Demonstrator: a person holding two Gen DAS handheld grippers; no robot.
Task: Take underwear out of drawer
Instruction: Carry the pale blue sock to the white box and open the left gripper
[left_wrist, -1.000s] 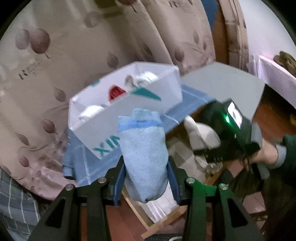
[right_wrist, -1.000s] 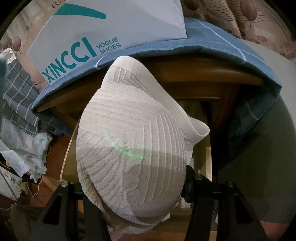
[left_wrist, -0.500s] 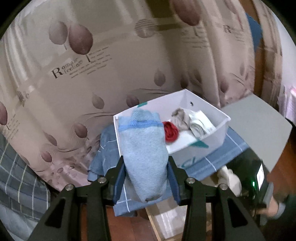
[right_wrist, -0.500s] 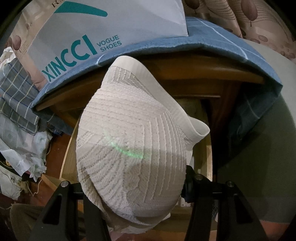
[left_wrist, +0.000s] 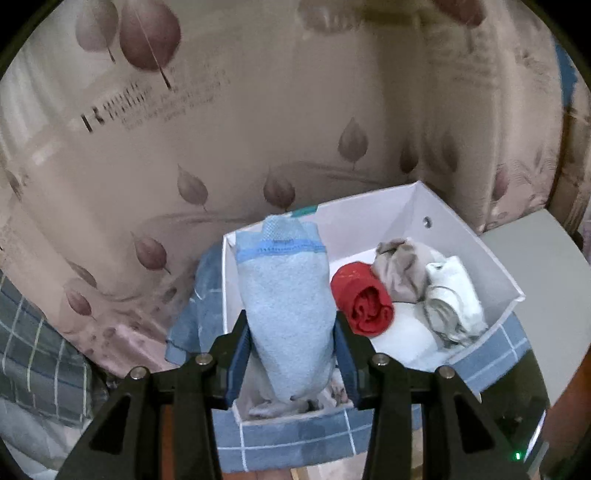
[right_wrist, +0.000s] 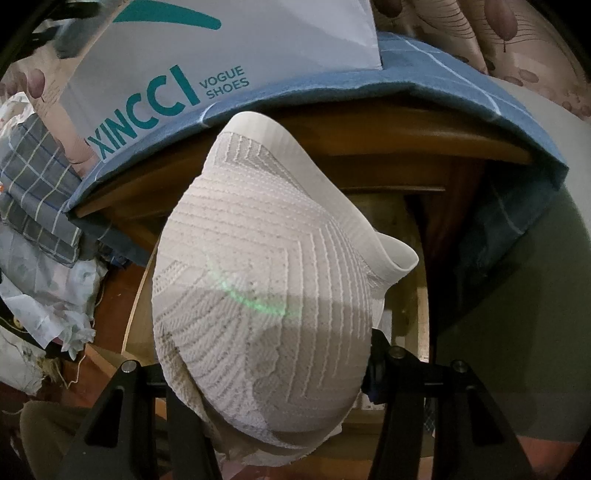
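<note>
The left gripper (left_wrist: 291, 354) has its fingers (left_wrist: 236, 354) pressed against both sides of a rolled light-blue underwear (left_wrist: 286, 314), which stands up between them with its banded end beyond the tips. Past the fingers and to their right lies the white cardboard box (left_wrist: 491, 266) that serves as the drawer, holding a red roll (left_wrist: 364, 302), a grey bundle (left_wrist: 402, 269) and a pale whitish-green piece (left_wrist: 456, 295), all touching one another in a row.

The right gripper (right_wrist: 266, 365) has its fingers closed on a white knitted garment (right_wrist: 258, 280) with a ribbed pattern; the cloth bulges out between and ahead of them and hides the left pad. A green streak of light falls across it.

The box rests on a blue checked cloth (left_wrist: 295, 439) spread over a wooden counter (right_wrist: 388, 136), whose edge shows beyond the white garment in the right wrist view. The box side there reads XINCC VOGUE SHOES in teal. Behind it all hangs a beige curtain (left_wrist: 258, 129) printed with brown leaves. A grey plaid fabric (right_wrist: 40, 184) lies left of the fingers.
</note>
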